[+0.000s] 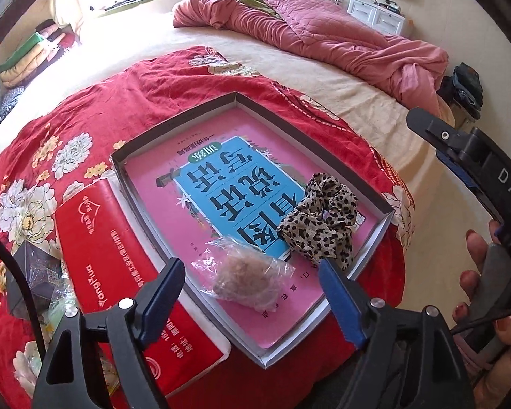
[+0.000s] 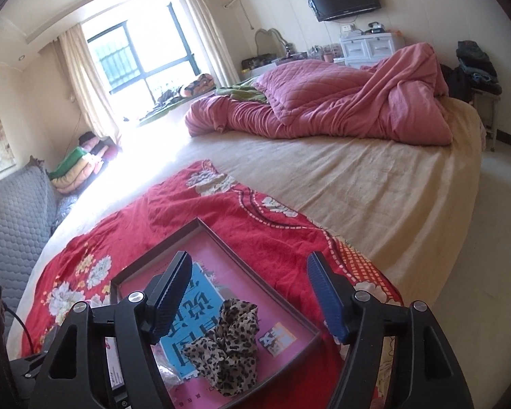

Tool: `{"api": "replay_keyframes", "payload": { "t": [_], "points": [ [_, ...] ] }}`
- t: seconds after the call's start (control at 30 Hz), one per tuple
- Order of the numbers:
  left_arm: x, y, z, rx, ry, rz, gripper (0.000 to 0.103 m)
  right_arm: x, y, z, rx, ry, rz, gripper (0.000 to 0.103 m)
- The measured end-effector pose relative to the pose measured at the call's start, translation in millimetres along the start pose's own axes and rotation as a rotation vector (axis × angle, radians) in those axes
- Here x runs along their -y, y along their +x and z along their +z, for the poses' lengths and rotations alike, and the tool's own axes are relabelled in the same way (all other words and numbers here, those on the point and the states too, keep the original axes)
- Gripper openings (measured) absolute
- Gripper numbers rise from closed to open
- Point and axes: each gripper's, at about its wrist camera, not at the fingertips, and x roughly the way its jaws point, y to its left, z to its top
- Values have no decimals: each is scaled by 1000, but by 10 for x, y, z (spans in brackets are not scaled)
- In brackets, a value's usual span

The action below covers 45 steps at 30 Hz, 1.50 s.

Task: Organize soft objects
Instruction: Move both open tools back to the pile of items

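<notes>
Now both your grippers are spread and empty: left gripper [image 1: 252, 293] above the bagged fluffy tuft [image 1: 243, 281], right gripper [image 2: 248, 296] over the leopard-print scrunchie [image 2: 226, 344]. Both items lie in the shallow box [image 1: 173, 127]. Lift clear of its walls; the red package [image 1: 119, 272] left of it crowds your next reach.

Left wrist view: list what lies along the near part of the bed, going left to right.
Dark box → red packet → clear bag with a beige soft thing → leopard-print scrunchie → hand holding the right claw.
</notes>
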Motion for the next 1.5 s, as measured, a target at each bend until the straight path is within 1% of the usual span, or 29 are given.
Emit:
{"api": "replay_keyframes", "payload": {
  "t": [0.07, 0.2, 0.33, 0.4, 0.47, 0.73, 1.2, 1.5],
  "points": [
    [-74, -93, -43, 17, -22, 3, 85, -60, -51, 7, 7, -11, 4, 73],
    [-260, -303, -125, 58, -74, -3, 86, -239, -155, 8, 19, -54, 25, 73],
    [-429, -533, -244, 103, -102, 33, 87, -448, -253, 10, 24, -99, 56, 73],
    [-524, -633, -299, 119, -123, 33, 87, -551, -312, 4, 29, -122, 73, 73],
    [-622, -726, -358, 133, -143, 48, 87, -661, -363, -2, 28, -143, 89, 73],
    [-1019, -1061, -609, 165, -221, 88, 88, -1081, -615, -72, 33, -224, 180, 73],
    [-1529, -1612, -995, 224, -329, 175, 88, -1796, -958, -307, 11, -414, 338, 73],
    [-1913, -1910, -1269, 246, -400, 226, 88, -2135, -1099, -447, -14, -511, 407, 73]
  ]
}}
